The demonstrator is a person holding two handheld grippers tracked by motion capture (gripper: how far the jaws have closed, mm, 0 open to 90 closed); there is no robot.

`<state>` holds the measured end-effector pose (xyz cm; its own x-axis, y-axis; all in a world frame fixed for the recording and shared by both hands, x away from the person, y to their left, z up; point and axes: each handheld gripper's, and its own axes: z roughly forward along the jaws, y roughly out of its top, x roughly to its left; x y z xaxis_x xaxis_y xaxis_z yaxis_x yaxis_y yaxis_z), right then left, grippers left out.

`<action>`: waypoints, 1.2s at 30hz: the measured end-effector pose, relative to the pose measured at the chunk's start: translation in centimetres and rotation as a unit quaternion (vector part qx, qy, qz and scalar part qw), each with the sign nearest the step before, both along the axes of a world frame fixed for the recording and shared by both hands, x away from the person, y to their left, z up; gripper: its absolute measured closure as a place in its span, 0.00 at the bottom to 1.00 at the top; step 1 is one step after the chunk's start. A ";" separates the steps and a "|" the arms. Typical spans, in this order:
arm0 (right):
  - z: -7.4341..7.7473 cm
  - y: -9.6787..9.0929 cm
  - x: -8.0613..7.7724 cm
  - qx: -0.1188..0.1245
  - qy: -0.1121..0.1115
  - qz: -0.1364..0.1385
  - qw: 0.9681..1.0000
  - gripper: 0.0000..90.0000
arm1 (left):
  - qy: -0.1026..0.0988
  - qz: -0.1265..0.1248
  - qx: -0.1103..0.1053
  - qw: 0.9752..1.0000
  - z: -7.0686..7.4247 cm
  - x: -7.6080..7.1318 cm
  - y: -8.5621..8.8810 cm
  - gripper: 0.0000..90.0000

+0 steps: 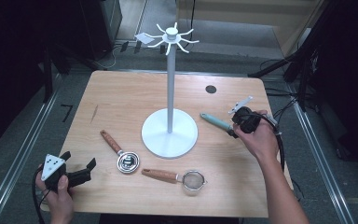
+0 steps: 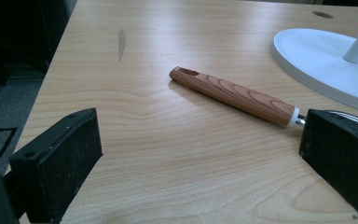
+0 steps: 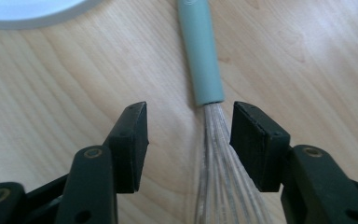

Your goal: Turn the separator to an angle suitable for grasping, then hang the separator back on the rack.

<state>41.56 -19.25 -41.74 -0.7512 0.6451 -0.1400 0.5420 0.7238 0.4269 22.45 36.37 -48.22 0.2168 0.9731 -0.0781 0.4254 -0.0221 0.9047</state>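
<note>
A whisk with a pale teal handle (image 1: pixel 216 122) lies on the wooden table, right of the white stand's round base (image 1: pixel 154 135). My right gripper (image 1: pixel 236 128) is lowered over the whisk's wire end. In the right gripper view the jaws (image 3: pixel 189 126) straddle the wires (image 3: pixel 216 154) just below the teal handle (image 3: pixel 200 56). The wires sit nearer the right pad, with bare wood at the left pad, so the gripper is open. My left gripper (image 1: pixel 79 159) rests open at the table's front left corner, nothing between its jaws (image 2: pixel 200 135).
A tall white pole carries curved hooks (image 1: pixel 171 37) at its top. A wood-handled metal scoop (image 1: pixel 121 151) and a wood-handled small strainer (image 1: pixel 182 178) lie toward the front; the scoop's handle (image 2: pixel 235 95) lies ahead of the left jaws. A dark round hole (image 1: pixel 210 88) marks the far right.
</note>
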 end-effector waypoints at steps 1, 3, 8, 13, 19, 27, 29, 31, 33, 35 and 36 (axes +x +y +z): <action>0.0 0.2 0.4 -0.013 0.001 0.008 1.000 0.53 | 0.002 0.001 0.003 1.000 0.0 0.0 -0.1 0.00; 0.0 0.2 0.8 -0.015 0.005 0.014 1.000 0.53 | 0.002 0.003 0.005 1.000 0.0 0.1 -0.2 0.00; 0.4 0.5 1.5 -0.013 0.019 0.012 1.000 0.54 | 0.004 -0.001 0.016 1.000 0.0 0.2 -0.5 0.00; 0.5 1.3 2.4 -0.038 0.016 0.006 0.999 0.52 | -0.001 -0.007 0.023 1.000 0.0 0.1 -0.6 0.00; 0.0 1.5 3.3 -0.050 0.027 0.004 0.998 0.51 | 0.000 -0.008 0.017 1.000 0.0 0.0 -0.5 0.00; -0.5 1.9 4.6 -0.061 0.059 0.007 0.996 0.56 | 0.000 -0.009 0.016 1.000 0.0 0.1 -0.4 0.00; -0.5 2.0 4.8 -0.063 0.065 0.008 0.996 0.57 | 0.001 -0.010 0.015 1.000 0.0 0.1 -0.4 0.00; -0.7 2.4 5.2 -0.069 0.074 0.012 0.995 0.59 | 0.003 -0.013 0.017 1.000 0.0 0.1 -0.4 0.00; -0.8 2.8 5.4 -0.072 0.084 0.012 0.994 0.60 | 0.004 -0.018 0.016 1.000 0.0 0.2 -0.5 0.00; -0.8 2.9 5.6 -0.077 0.084 0.015 0.993 0.60 | 0.004 -0.020 0.016 1.000 0.0 0.2 -0.5 0.00; -0.9 3.0 5.9 -0.073 0.088 0.013 0.993 0.62 | 0.004 -0.019 0.015 1.000 0.0 0.3 -0.5 0.00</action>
